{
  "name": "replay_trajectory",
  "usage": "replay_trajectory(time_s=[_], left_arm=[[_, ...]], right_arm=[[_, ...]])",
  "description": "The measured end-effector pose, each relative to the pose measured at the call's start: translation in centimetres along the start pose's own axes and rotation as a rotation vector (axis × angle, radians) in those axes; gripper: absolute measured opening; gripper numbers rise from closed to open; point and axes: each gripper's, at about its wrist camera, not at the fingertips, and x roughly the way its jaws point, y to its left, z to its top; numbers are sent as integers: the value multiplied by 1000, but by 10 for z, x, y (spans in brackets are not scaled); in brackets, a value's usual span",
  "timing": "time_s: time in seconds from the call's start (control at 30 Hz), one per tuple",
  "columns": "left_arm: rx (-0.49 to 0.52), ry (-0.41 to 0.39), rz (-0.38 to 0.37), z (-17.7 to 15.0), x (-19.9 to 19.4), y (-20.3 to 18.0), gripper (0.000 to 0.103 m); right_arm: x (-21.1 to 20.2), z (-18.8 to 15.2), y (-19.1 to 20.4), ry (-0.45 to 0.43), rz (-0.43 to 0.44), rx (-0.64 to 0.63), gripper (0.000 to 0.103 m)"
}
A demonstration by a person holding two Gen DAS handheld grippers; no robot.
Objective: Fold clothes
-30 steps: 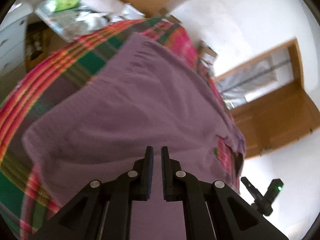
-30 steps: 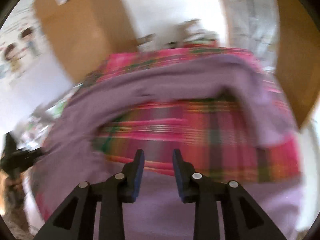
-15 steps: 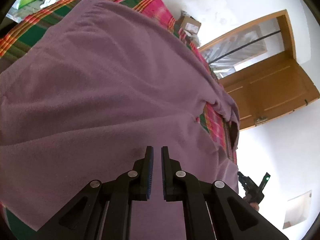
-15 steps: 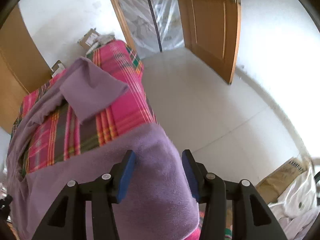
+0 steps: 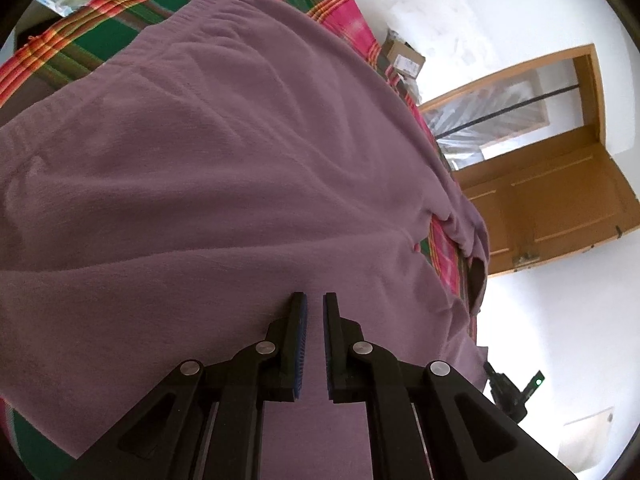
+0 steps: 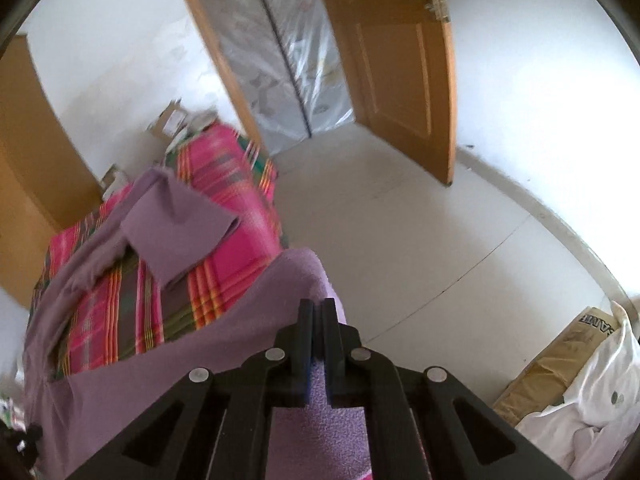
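Plaid bed cover [image 6: 224,184] | door [image 6: 400,60] ajar | left claw [image 5: 315,304] narrow on purple garment [image 5: 200,160] | right claw [image 6: 318,308] clamps its edge

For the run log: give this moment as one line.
stage: gripping hem | left gripper: shut on garment | right gripper: shut on garment | bedspread: under garment

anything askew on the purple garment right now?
Yes. In the right wrist view the purple garment has its far sleeve flopped back over the plaid bedspread, and its near corner, by the right gripper, hangs off the bed edge.
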Motion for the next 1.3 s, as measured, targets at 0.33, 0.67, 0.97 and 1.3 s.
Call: replay_trajectory(time_s=[0.33,0.67,0.97,1.3], left_arm=[[-16,-10,-8,-3,-3,4,9],[-13,-14,17,-13,-16,8,9],[61,41,14,-41,-18,0,9],[101,84,-18,-64,-25,1,9]], right_arm=[[17,-9,-5,55,-129,-7,4],[-26,-17,24,-26,-152,-86,21],[-33,-84,114,120,126,-409,34],[-61,-129,107,132,81,-452,36]])
